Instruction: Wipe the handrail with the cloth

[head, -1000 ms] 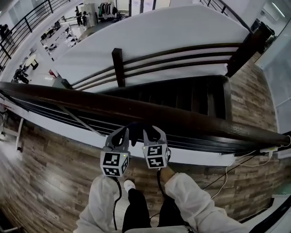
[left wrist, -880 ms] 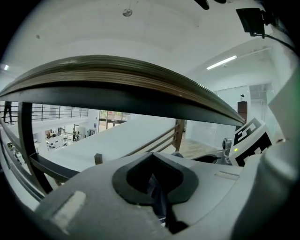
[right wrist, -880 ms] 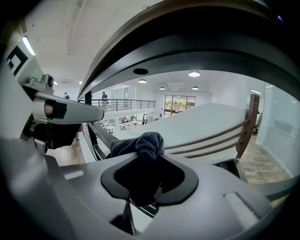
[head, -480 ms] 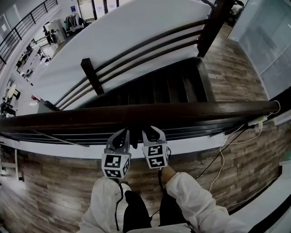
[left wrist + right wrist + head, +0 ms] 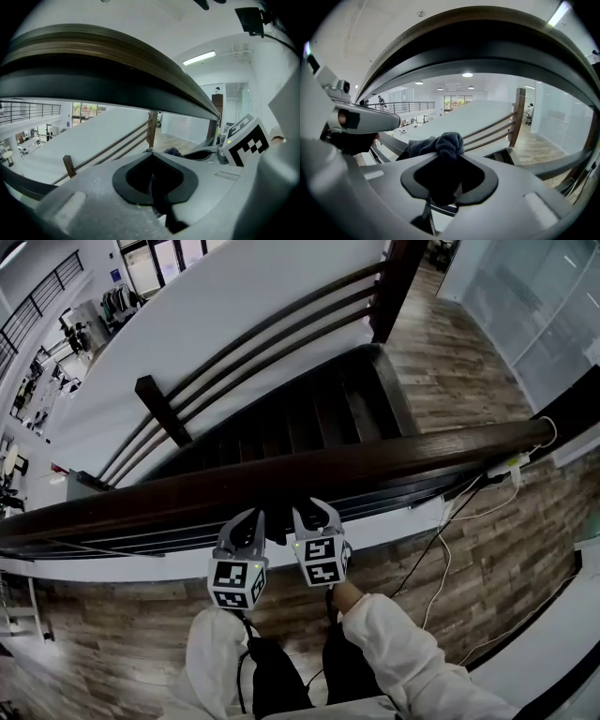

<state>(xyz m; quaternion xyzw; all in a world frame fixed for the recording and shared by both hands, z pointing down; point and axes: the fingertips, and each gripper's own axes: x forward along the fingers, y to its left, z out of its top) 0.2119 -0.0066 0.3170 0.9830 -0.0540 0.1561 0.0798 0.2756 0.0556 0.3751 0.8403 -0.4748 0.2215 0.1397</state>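
The dark wooden handrail (image 5: 394,463) crosses the head view from lower left to upper right. It arches overhead in the left gripper view (image 5: 117,61) and the right gripper view (image 5: 487,42). My left gripper (image 5: 249,519) and right gripper (image 5: 315,514) sit side by side against its near underside. A dark blue-grey cloth (image 5: 277,524) is bunched between their tips. The right gripper (image 5: 450,157) is shut on the cloth (image 5: 443,143), which bulges above its jaws. The left gripper (image 5: 152,158) is shut with dark fabric in its seam, and a bit of cloth (image 5: 172,151) shows beside it.
Beyond the rail a dark staircase (image 5: 337,413) drops away, with lower rails and a post (image 5: 159,407) on its far side. A white cable and power strip (image 5: 511,465) hang near the rail's right end. Wood-plank floor (image 5: 487,559) lies under me. Glass panels (image 5: 534,324) stand at right.
The head view has swung: stairs and post have slid left, and the handrail now tilts up to the right. Both grippers keep the same hold under the rail.
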